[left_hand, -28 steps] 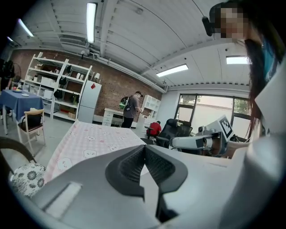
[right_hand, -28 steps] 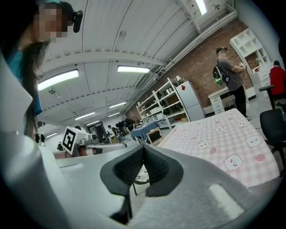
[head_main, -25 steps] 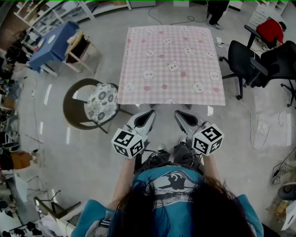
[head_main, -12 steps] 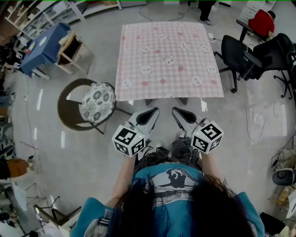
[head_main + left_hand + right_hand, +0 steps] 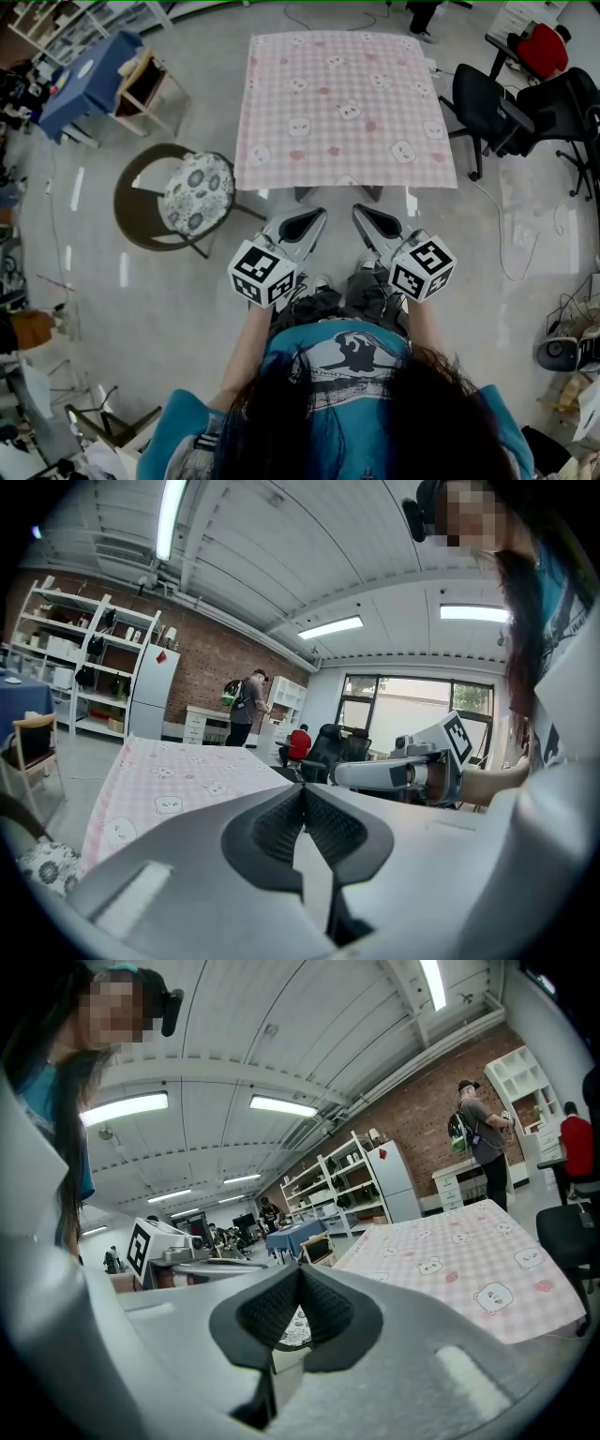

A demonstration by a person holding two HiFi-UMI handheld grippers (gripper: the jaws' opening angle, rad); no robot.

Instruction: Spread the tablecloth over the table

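Observation:
A pink checked tablecloth (image 5: 342, 103) with small animal prints lies flat over the table, its near edge hanging over the table legs. It also shows in the left gripper view as the tablecloth (image 5: 169, 785) and in the right gripper view as the tablecloth (image 5: 469, 1260). My left gripper (image 5: 317, 217) and right gripper (image 5: 360, 212) hover side by side just short of that near edge, above the person's shoes. Both are shut with nothing between the pads. The left gripper (image 5: 302, 789) and right gripper (image 5: 300, 1269) touch no cloth.
A round chair with a patterned cushion (image 5: 192, 192) stands left of the table. Black office chairs (image 5: 487, 108) crowd its right side. A blue-covered table (image 5: 84, 80) and a wooden chair (image 5: 141, 84) are at far left. Cables lie on the floor to the right.
The head view has shifted slightly, so the table sits a little differently in frame. Both grippers keep nearly the same pose before the near edge, shut and empty.

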